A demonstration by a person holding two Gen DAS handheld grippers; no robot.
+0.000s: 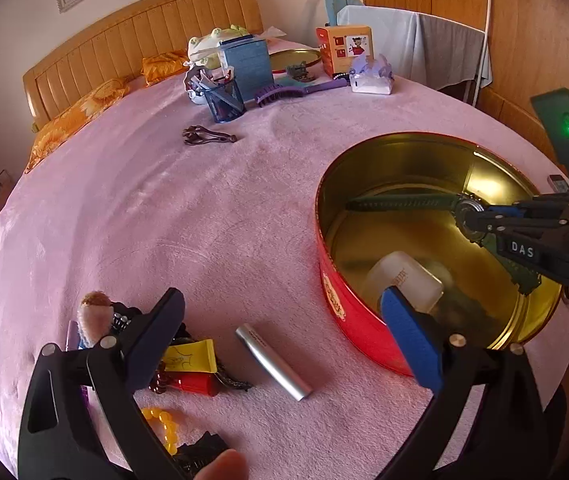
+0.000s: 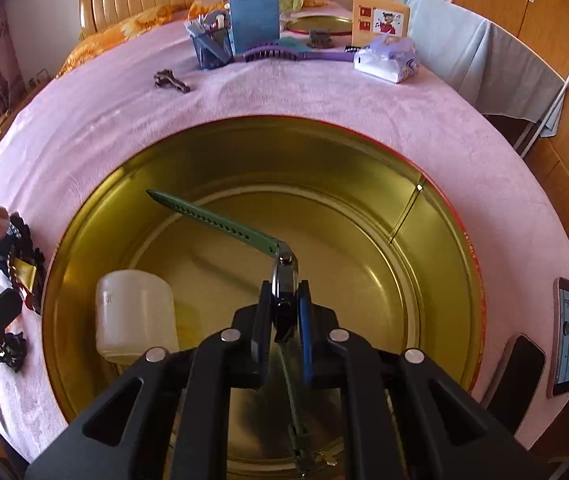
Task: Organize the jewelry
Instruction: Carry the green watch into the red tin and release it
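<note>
A round red tin (image 1: pixel 348 320) with a gold inside (image 2: pixel 424 248) stands on the pink bedspread. My right gripper (image 2: pixel 283 284) is shut on a green-strapped watch (image 2: pixel 212 220) and holds it over the tin's inside; it also shows in the left wrist view (image 1: pixel 472 216). A white jar (image 2: pixel 134 316) lies in the tin. My left gripper (image 1: pixel 284 308) is open and empty, left of the tin. Below it lie a silver tube (image 1: pixel 272 360), a yellow bead bracelet (image 1: pixel 162 424), yellow and red packets (image 1: pixel 192 364) and dark jewelry.
A dark hair clip (image 1: pixel 208 136) lies mid-bed. At the far side stand a blue pen cup (image 1: pixel 224 100), a blue box (image 1: pixel 248 62), a purple brush (image 1: pixel 296 91), a tissue pack (image 1: pixel 370 76) and the tin lid (image 1: pixel 294 58). Two phones (image 2: pixel 564 332) lie right of the tin.
</note>
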